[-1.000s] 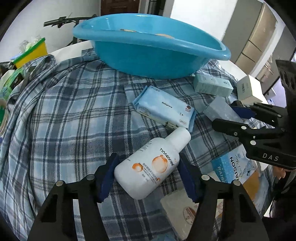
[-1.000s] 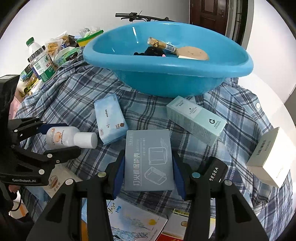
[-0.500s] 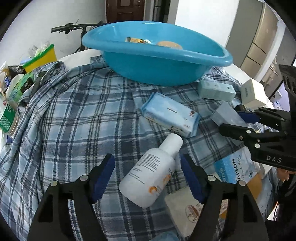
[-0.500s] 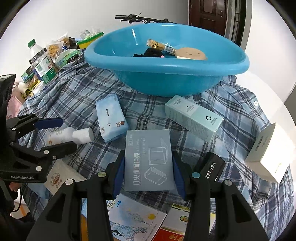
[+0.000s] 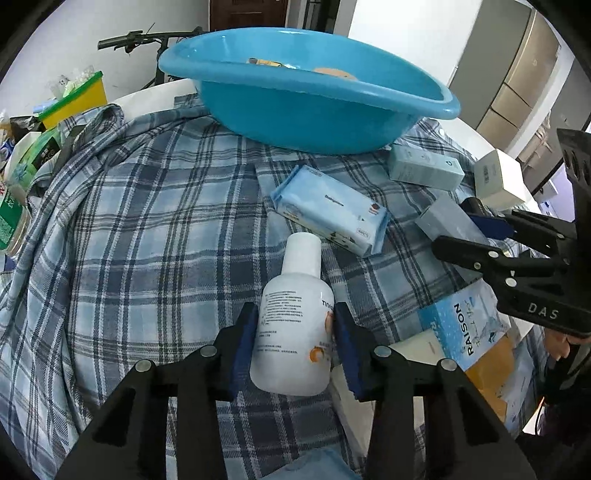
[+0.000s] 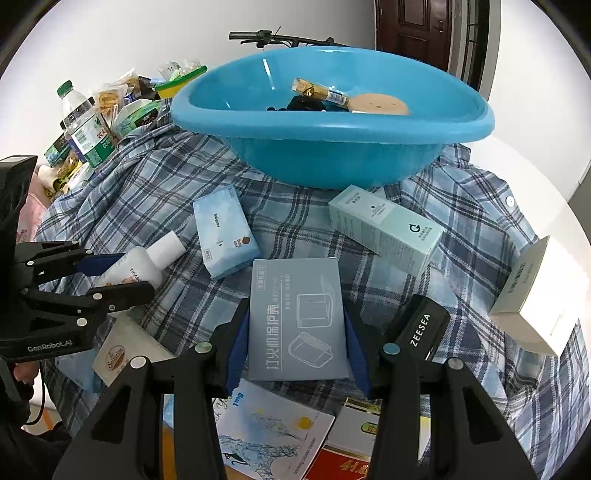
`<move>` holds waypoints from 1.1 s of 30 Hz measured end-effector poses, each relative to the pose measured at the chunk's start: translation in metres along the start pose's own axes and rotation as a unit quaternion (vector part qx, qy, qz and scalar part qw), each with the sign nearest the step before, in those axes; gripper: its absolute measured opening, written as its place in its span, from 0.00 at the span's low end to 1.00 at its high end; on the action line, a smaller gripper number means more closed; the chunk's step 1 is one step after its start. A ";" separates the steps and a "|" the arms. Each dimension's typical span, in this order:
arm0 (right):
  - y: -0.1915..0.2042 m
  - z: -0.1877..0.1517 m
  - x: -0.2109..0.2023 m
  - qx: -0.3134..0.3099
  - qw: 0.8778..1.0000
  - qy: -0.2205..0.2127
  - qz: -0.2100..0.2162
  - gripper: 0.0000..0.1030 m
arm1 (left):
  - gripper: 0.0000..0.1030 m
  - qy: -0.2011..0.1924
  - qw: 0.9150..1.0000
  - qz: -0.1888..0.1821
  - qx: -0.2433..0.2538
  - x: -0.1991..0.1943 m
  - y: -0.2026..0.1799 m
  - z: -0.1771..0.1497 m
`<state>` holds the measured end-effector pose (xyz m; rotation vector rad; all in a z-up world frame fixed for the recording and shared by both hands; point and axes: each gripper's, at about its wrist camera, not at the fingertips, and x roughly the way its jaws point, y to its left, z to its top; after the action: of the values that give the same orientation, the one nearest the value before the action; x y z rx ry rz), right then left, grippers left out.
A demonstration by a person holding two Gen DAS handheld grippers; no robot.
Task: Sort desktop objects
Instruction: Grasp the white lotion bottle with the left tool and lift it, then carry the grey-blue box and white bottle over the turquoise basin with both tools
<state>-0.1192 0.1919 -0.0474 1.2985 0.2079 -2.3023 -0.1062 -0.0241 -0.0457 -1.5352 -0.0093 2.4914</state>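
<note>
White walls (image 6: 122, 40) are seen behind the table, and a dark wooden door (image 6: 417, 26) is set in the far wall. A bicycle handlebar (image 6: 280, 37) is seen before the wall. Beige cabinet fronts (image 5: 517, 74) are lit by daylight at the right.

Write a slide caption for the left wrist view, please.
Left gripper clamps a white lotion bottle on plaid cloth, before a blue basin.
</note>
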 end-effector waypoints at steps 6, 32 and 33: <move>0.000 0.000 -0.001 0.001 1.000 -0.001 0.000 0.44 | 0.44 0.023 1.000 0.016 0.002 0.012 -0.005 0.003; 0.010 0.006 -0.058 0.022 0.988 -0.139 -0.067 0.44 | 0.41 -0.205 0.976 0.076 -0.004 -0.062 -0.024 0.014; 0.010 0.007 -0.064 0.025 0.986 -0.153 -0.068 0.44 | 0.41 -0.219 0.972 0.080 -0.007 -0.068 -0.023 0.015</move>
<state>-0.0919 0.2021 0.0108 0.9596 0.1388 -2.6010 -0.0863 -0.0122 0.0236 -0.9929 0.0289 2.9116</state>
